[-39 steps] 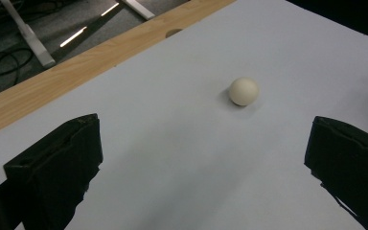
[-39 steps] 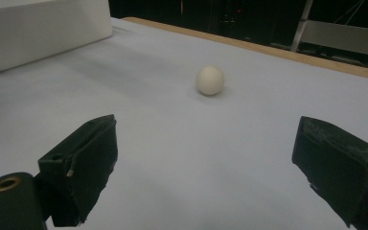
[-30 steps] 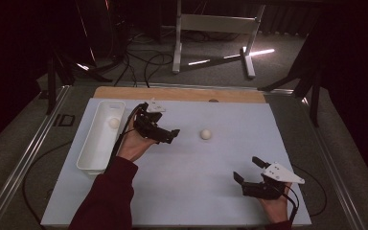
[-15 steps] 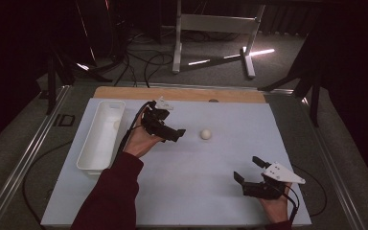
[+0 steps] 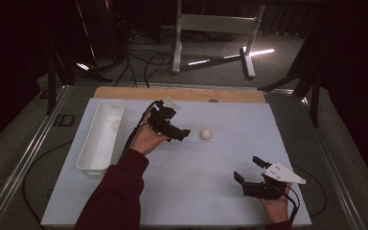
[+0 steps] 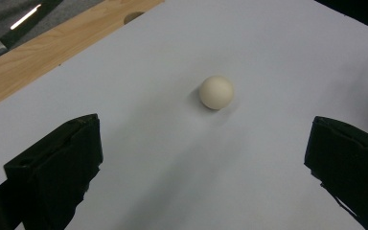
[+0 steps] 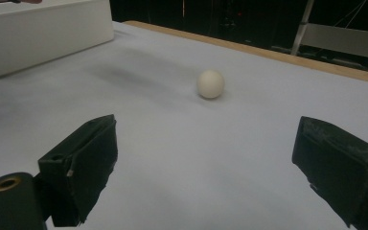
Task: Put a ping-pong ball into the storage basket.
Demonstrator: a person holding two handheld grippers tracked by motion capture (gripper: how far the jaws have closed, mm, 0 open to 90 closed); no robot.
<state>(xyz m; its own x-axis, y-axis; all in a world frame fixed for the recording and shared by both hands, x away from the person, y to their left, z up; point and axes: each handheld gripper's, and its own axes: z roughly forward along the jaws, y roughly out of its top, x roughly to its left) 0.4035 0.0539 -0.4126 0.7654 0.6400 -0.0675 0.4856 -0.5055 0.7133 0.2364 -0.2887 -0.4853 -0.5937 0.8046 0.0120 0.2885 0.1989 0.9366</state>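
Observation:
A small cream ball [image 5: 206, 134] lies on the pale mat, right of centre toward the far side. My left gripper [image 5: 177, 125] hovers just left of it, jaws spread wide and empty. Its own view has the ball [image 6: 216, 92] ahead, a little beyond the open gripper [image 6: 202, 139]. Near the front right corner, my right gripper [image 5: 247, 168] rests low and open, holding nothing. From the right gripper [image 7: 206, 139] the ball [image 7: 210, 84] sits farther off. A second small ball [image 5: 115, 125] lies inside the white tray [image 5: 87, 143].
The long white tray [image 7: 43, 33] stands along the mat's left side. A wooden strip [image 5: 182, 93] borders the far edge of the pale mat [image 5: 196, 191]. A metal stand [image 5: 211, 28] and cables are on the floor beyond the table.
My left gripper has moved right, away from the tray and up to the ball on the mat. The right gripper has stayed still.

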